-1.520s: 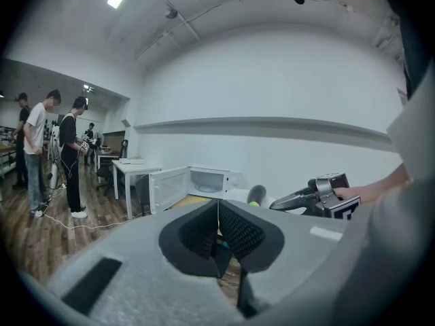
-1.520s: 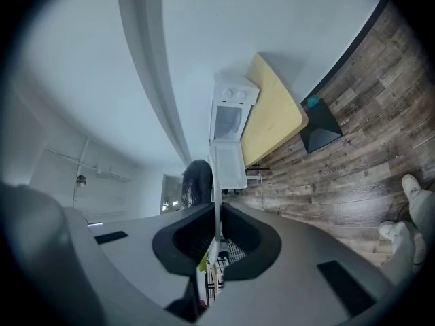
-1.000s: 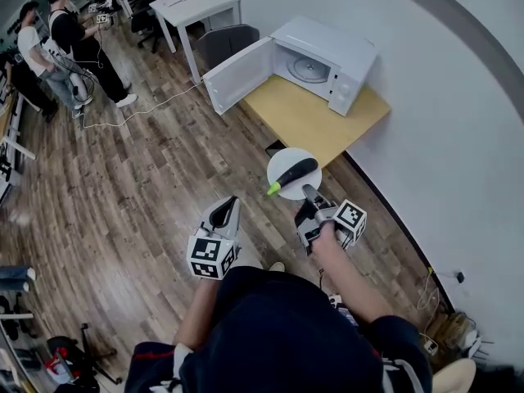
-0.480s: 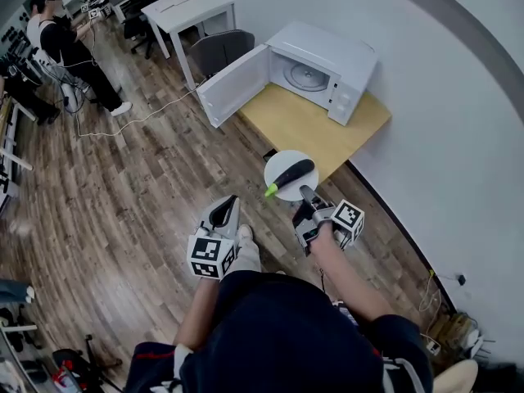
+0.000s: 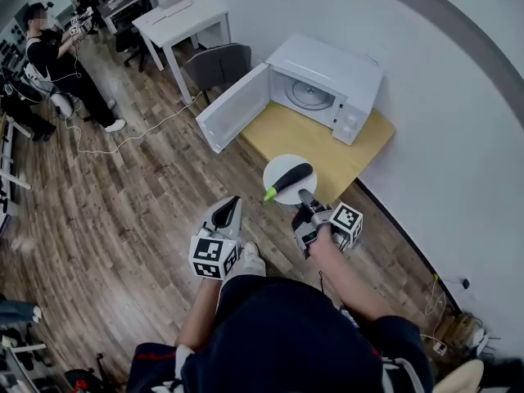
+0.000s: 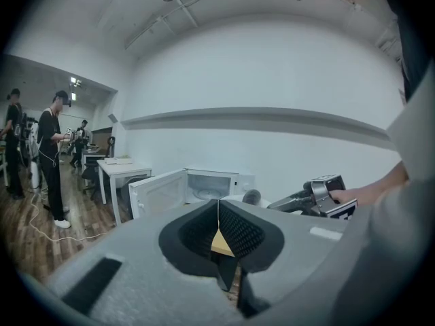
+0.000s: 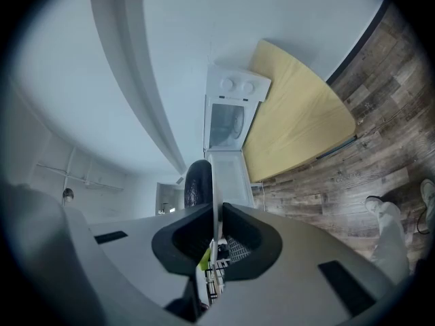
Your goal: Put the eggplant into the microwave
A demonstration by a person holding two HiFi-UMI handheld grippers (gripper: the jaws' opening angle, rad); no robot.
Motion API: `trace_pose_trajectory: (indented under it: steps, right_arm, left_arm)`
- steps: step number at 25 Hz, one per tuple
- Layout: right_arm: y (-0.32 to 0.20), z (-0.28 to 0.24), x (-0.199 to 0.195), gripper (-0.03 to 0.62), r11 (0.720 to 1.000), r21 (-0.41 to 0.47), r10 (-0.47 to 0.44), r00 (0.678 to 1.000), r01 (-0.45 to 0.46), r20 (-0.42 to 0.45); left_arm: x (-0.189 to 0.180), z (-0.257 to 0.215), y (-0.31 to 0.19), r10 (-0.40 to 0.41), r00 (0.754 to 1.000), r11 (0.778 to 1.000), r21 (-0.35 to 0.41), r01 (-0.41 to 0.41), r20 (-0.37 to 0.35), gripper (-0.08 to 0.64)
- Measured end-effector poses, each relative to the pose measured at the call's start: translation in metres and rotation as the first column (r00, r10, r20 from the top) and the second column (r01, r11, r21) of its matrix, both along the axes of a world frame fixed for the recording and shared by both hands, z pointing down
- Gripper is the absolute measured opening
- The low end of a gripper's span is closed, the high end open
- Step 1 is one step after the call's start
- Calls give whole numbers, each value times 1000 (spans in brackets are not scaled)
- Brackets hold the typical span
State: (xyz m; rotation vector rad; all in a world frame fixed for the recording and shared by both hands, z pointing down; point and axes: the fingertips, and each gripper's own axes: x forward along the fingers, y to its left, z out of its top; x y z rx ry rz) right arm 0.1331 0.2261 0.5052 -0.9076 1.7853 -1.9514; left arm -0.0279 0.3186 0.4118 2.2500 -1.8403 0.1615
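Observation:
A dark purple eggplant (image 5: 293, 174) with a green stem lies on a round white plate (image 5: 278, 167). My right gripper (image 5: 301, 193) is shut on the plate's near rim and holds it level, just short of the wooden table (image 5: 307, 133). In the right gripper view the thin plate edge (image 7: 215, 182) runs between the closed jaws, with the eggplant (image 7: 198, 182) beside it. The white microwave (image 5: 323, 84) stands on the table with its door (image 5: 233, 109) swung wide open and its turntable showing. My left gripper (image 5: 231, 205) is shut and empty, to the left of the plate.
A grey chair (image 5: 217, 62) and a white desk (image 5: 176, 19) stand beyond the microwave's door. People (image 5: 53, 56) stand at the far left on the wood floor, where a cable (image 5: 139, 129) trails. A white wall (image 5: 442, 137) runs behind the table.
Both grippers and the plate with the eggplant have moved forward toward the table and microwave, which now lie closer. The people at the far left have shifted.

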Motion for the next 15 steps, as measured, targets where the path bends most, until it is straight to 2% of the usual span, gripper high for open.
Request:
trace_pose_trajectory:
  steps: [15]
  right_arm:
    - [-71,5,-51,26,995,-31,91,995,-92,-30]
  left_arm:
    - [-61,6,-90,102,994,994,-27,-103,-30,17]
